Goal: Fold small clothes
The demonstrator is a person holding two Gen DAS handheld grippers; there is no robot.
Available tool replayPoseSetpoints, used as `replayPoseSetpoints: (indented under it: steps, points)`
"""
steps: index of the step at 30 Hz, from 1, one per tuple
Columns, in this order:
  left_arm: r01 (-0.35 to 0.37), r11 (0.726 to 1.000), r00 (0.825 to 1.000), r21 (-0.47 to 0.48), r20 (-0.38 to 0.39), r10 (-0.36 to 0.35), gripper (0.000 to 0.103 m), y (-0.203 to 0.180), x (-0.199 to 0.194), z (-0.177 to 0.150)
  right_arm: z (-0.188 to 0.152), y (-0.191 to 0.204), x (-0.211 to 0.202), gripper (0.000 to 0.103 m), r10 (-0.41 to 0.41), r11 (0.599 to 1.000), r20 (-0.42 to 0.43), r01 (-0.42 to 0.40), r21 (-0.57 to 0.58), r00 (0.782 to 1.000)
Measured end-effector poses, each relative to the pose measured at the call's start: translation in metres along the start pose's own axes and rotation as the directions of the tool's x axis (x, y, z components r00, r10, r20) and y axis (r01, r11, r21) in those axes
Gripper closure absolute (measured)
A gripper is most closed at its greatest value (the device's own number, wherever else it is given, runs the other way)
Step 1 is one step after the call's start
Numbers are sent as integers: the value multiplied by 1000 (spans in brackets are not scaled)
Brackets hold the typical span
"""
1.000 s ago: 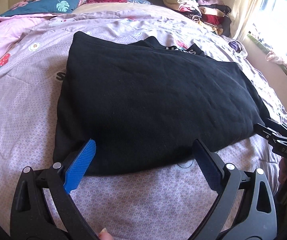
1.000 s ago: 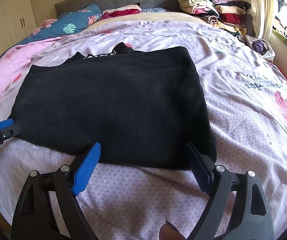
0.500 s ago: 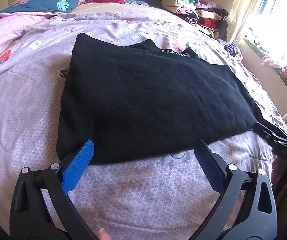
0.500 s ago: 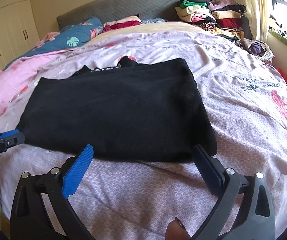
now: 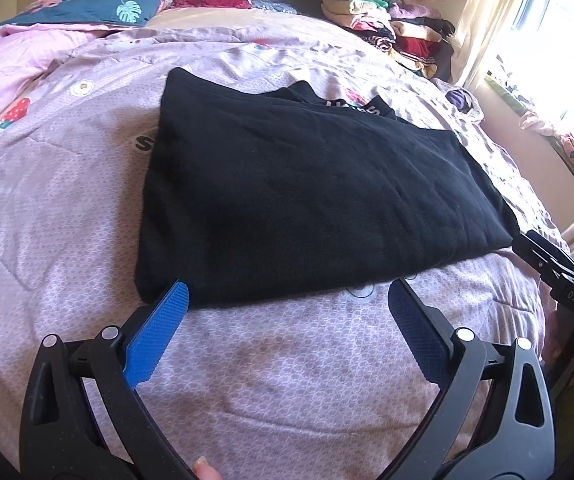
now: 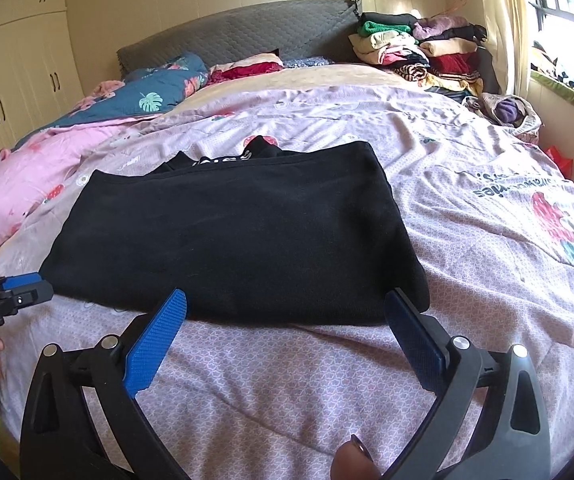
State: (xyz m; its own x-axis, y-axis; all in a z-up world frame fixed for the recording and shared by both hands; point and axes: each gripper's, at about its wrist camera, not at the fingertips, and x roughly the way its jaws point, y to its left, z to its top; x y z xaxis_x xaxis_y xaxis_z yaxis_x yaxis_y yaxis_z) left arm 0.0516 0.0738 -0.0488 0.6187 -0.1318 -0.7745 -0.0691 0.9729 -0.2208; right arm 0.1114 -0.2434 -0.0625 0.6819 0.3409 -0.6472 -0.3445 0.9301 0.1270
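Observation:
A black garment (image 5: 307,200) lies folded flat into a rectangle on the lilac bed cover (image 5: 67,208), with its collar sticking out at the far edge. It also shows in the right wrist view (image 6: 239,236). My left gripper (image 5: 285,294) is open and empty, just short of the garment's near left edge. My right gripper (image 6: 287,300) is open and empty at the near right edge. The right gripper shows at the right edge of the left wrist view (image 5: 555,272), and the left gripper at the left edge of the right wrist view (image 6: 11,300).
A stack of folded clothes (image 6: 423,52) sits at the bed's far right corner. Pink and blue quilts (image 6: 87,128) lie at the far left by the grey headboard (image 6: 239,36). A window and curtain (image 6: 527,20) are on the right, and wardrobes (image 6: 19,80) on the left.
Both grippers have drawn back and risen a little from the garment's near edge. Both stayed open. The garment has not moved.

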Motion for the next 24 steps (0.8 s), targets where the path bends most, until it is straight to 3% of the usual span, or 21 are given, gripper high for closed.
replayPoseSetpoints:
  steps: [24]
  points:
    - [-74,997,997,-30,28,75,9,45,-15,-3,-4,89,15,4,75,985,-54,-83,-150,996]
